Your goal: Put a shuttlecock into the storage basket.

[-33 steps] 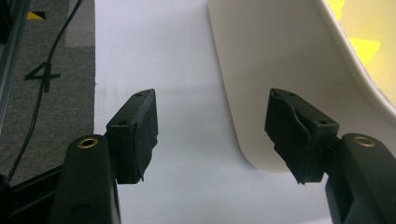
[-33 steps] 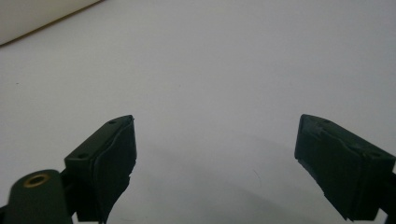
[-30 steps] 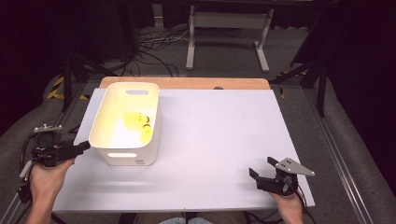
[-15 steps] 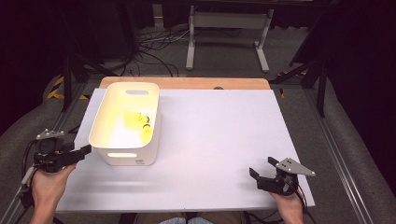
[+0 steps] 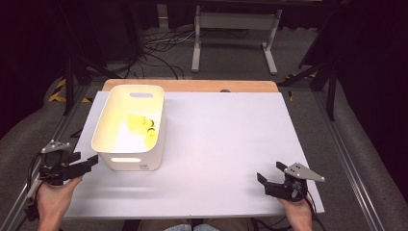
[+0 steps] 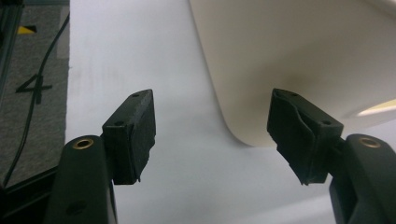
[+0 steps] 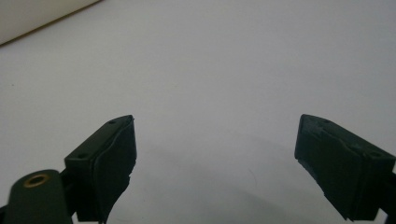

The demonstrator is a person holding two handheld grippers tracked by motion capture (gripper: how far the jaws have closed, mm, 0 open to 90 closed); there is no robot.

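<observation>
White sheet [image 5: 216,144] covers wood table [image 5: 192,85]; dark room, cables and metal stand [image 5: 233,33] far. Bin [image 5: 130,127] left. Left gripper [image 5: 89,163] spread, empty, just beside bin's near-left corner. Right gripper [image 5: 267,179] spread, empty, near right.

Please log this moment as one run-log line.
left gripper: open, beside white bin | right gripper: open, empty | bin: yellow items inside

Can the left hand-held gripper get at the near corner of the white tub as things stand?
Probably yes. The left hand-held gripper is open, empty and aimed at the white tub, whose near corner sits just ahead of the jaws with bare table between.
</observation>
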